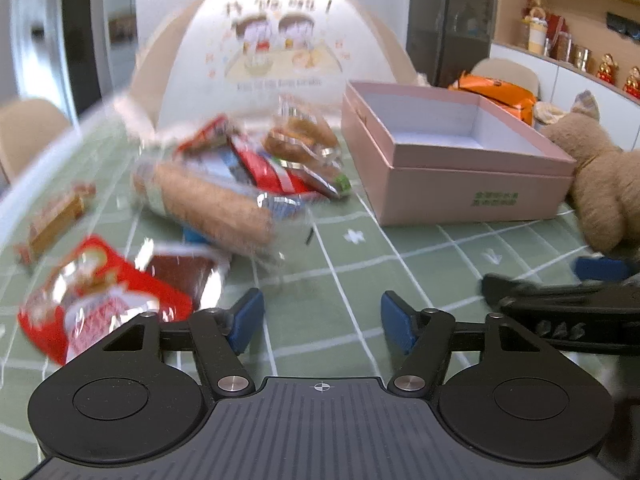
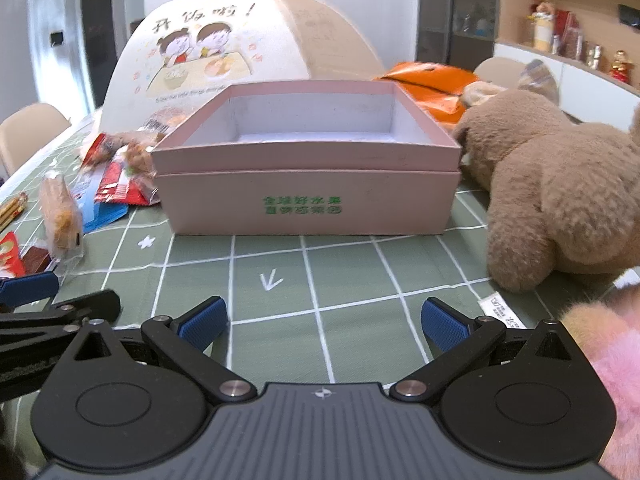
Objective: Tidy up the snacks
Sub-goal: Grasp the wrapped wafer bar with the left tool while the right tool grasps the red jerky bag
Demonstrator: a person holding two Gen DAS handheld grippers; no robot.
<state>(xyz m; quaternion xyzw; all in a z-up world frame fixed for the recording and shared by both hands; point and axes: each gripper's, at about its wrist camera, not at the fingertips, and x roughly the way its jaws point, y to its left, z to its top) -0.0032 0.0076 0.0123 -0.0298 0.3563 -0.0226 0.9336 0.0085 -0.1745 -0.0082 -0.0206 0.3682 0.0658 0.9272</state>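
left wrist view gives me the clearest read on progress: the pink box [image 1: 460, 168] sits open on the green checked tablecloth [image 1: 360, 280] and i see nothing inside it, so i judge the sorting has not started. the snacks are all outside it. a loose heap of snack packets [image 1: 248, 168] lies just left of the box, with a long bread roll in clear wrap [image 1: 208, 204] at its front. nearer me, to the left, lie a red packet [image 1: 96, 300], a dark brown bar in clear wrap [image 1: 184, 276] touching it, and a small gold-brown packet [image 1: 56, 220] near the table edge. blur hides the labels.

from the right wrist view the box is straight ahead and looks empty. a brown plush toy [image 2: 560, 192] lies against its right side.

my left gripper [image 1: 322, 322] has its blue pads spread, with only bare cloth between them; it holds nothing and touches no packet. my right gripper [image 2: 324, 326] is spread wide too, empty, over bare cloth in front of the box.

everything is left to do, as i see it.
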